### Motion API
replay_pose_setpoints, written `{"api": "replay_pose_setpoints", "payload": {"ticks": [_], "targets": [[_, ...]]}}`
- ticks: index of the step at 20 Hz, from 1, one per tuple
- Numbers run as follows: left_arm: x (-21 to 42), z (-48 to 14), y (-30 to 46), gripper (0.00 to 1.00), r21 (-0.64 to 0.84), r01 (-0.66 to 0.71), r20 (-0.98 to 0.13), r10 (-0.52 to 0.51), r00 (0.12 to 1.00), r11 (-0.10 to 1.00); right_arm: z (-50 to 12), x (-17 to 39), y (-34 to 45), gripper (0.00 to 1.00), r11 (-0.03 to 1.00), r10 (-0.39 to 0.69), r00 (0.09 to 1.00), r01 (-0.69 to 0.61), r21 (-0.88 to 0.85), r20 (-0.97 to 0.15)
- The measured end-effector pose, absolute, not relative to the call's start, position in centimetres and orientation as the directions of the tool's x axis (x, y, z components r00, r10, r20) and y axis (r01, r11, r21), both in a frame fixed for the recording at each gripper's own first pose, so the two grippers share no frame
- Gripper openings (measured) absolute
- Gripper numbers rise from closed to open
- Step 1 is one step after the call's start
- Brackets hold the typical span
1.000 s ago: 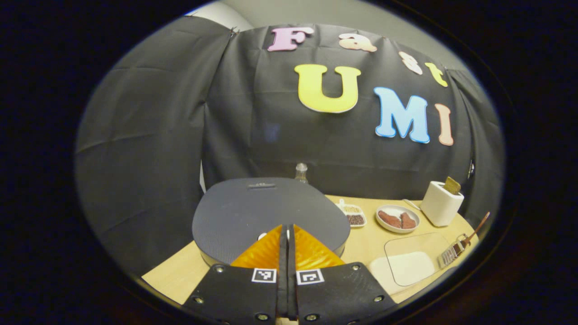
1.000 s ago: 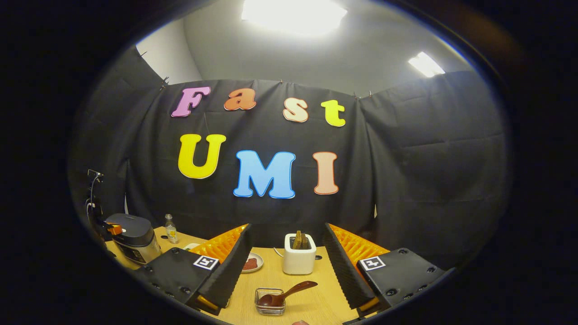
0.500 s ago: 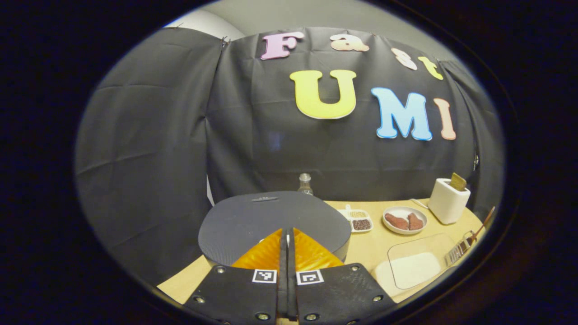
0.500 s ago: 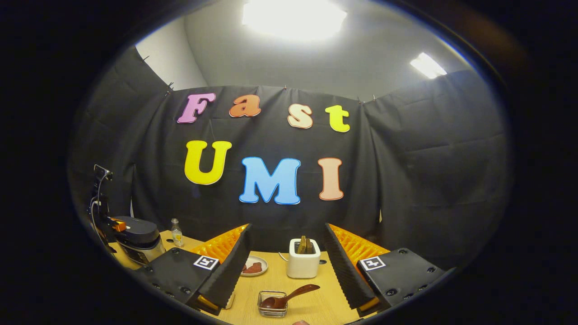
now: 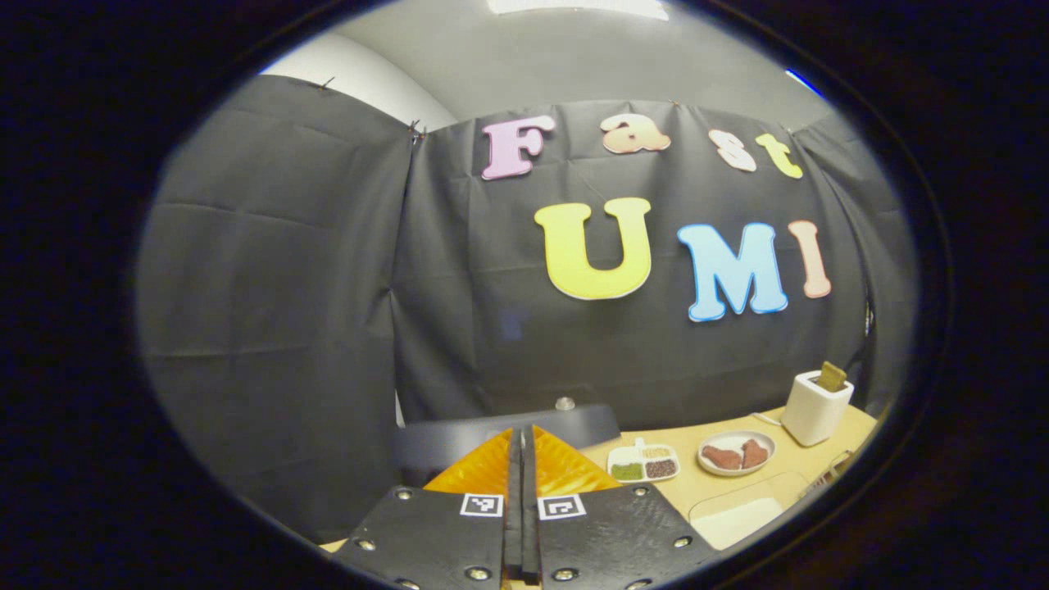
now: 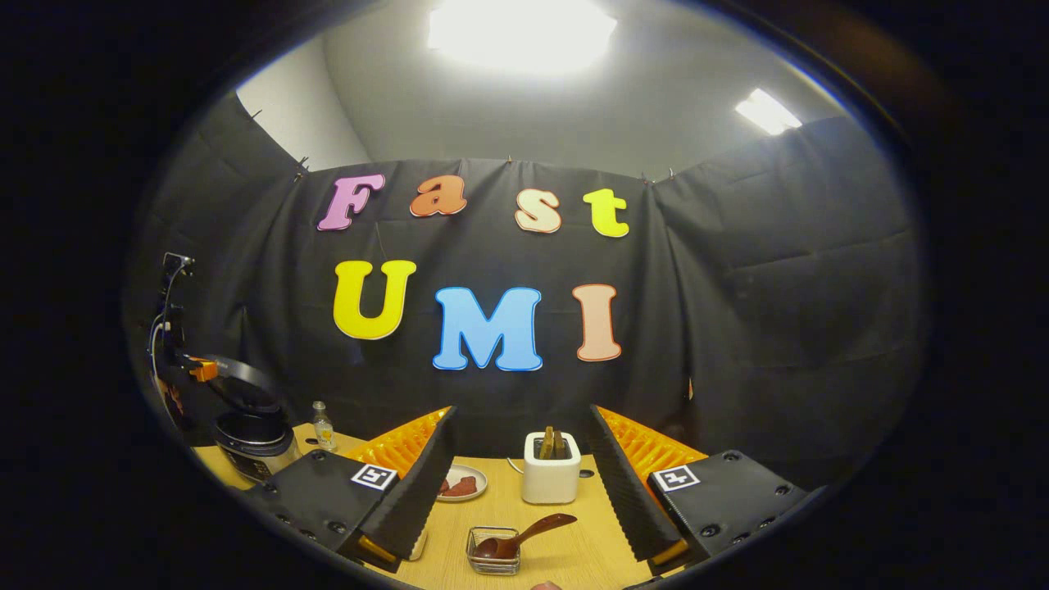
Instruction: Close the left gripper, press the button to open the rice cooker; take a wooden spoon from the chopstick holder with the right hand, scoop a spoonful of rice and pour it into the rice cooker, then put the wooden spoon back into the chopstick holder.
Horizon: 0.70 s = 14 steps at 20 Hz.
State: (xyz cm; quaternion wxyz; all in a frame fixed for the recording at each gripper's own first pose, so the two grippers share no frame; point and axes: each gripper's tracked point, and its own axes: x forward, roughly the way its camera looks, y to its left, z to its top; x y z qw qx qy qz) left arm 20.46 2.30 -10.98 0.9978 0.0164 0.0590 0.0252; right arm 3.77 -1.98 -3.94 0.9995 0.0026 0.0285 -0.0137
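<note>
**Lid lifting, spoon not yet taken: where this could slip**

The left gripper (image 5: 521,459) has its two fingers pressed flat together with nothing between them, its tips at the edge of the rice cooker's dark lid (image 5: 459,438). In the right gripper view the rice cooker (image 6: 250,422) stands at the far left of the wooden table (image 6: 565,557) with its lid tilted up, partly open. If the closed fingers sit in the lid's path, the hinge may stall short of full opening, which would leave a narrow mouth for pouring.

The right gripper (image 6: 520,483) is spread wide and empty, hovering above the wooden spoon (image 6: 524,537), whose bowl rests in the small wire chopstick holder (image 6: 492,551) with the handle slanting up to the right. The holder looks light; a pinch on the slanted handle could tip or drag it. The white toaster (image 6: 551,479) stands just behind, so a long reach risks a knock. The rice tray (image 5: 737,516) and cooker are well apart, so grains may spill in transit.
</note>
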Motion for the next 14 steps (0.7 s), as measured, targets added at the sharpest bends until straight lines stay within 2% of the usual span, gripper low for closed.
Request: {"api": "replay_pose_setpoints", "payload": {"ticks": [3,4,5,7,8,9,14], "targets": [[18.8,-7.8,2.5,0.01,0.019,-0.074,-0.048,0.075,0.996,0.997,-3.9,3.7,-2.1,0.98,1.0,-0.016,0.998,0.016,0.0,-0.054],[18.1,-6.8,2.5,0.04,0.017,-0.078,-0.031,0.078,0.996,0.997,-4.0,3.6,-2.1,0.96,1.0,-0.014,0.998,0.014,-0.001,-0.054],[17.4,-6.0,2.6,0.0,0.014,-0.083,-0.019,0.083,0.996,0.996,-4.0,3.6,-2.2,0.97,1.0,-0.011,0.998,0.011,0.0,-0.055],[15.9,-4.8,2.3,0.0,0.006,-0.071,-0.006,0.071,0.997,0.997,-4.3,3.5,-2.3,0.97,1.0,-0.007,0.998,0.007,0.002,-0.059],[15.2,-4.5,2.2,0.04,0.005,-0.068,-0.004,0.068,0.998,0.998,-4.6,3.6,-2.3,0.98,1.0,-0.005,0.998,0.005,0.003,-0.064],[14.7,-4.2,2.1,0.0,0.007,-0.06,-0.005,0.06,0.998,0.998,-4.8,3.7,-2.3,0.98,1.0,-0.003,0.998,0.004,0.004,-0.068],[11.3,-3.1,1.7,0.82,0.037,-0.046,0.015,0.045,0.999,0.998,-6.4,4.4,-2.2,0.98,1.0,0.008,0.995,-0.006,0.02,-0.102]]}}
